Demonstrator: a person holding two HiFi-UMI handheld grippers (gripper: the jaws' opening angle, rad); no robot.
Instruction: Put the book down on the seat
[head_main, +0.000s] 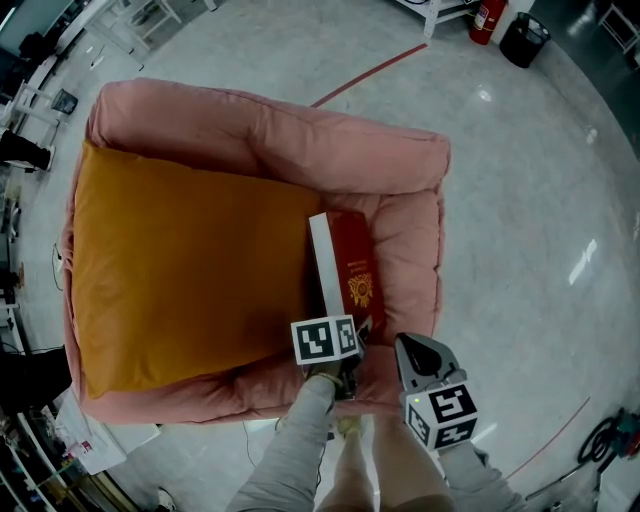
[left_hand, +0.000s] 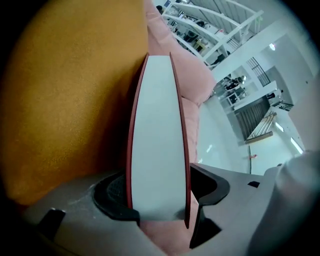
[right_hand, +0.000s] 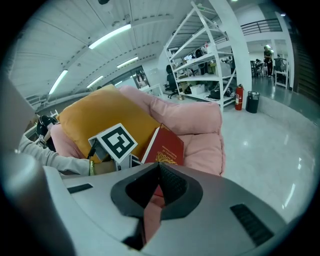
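A red book with white page edges stands on its edge on the pink armchair's seat, leaning against the orange cushion. My left gripper is at the book's near end. In the left gripper view the book runs between the jaws of that gripper; a gap shows beside its right cover, so the jaws stand open. My right gripper hovers just right of it, off the chair's front edge, with its pads together and nothing between them. From the right gripper view, the book lies ahead.
The chair's padded arms wall in the seat at the back and right. Glossy floor surrounds it, with a red line. A fire extinguisher and black bin stand far off. White shelving is beyond the chair.
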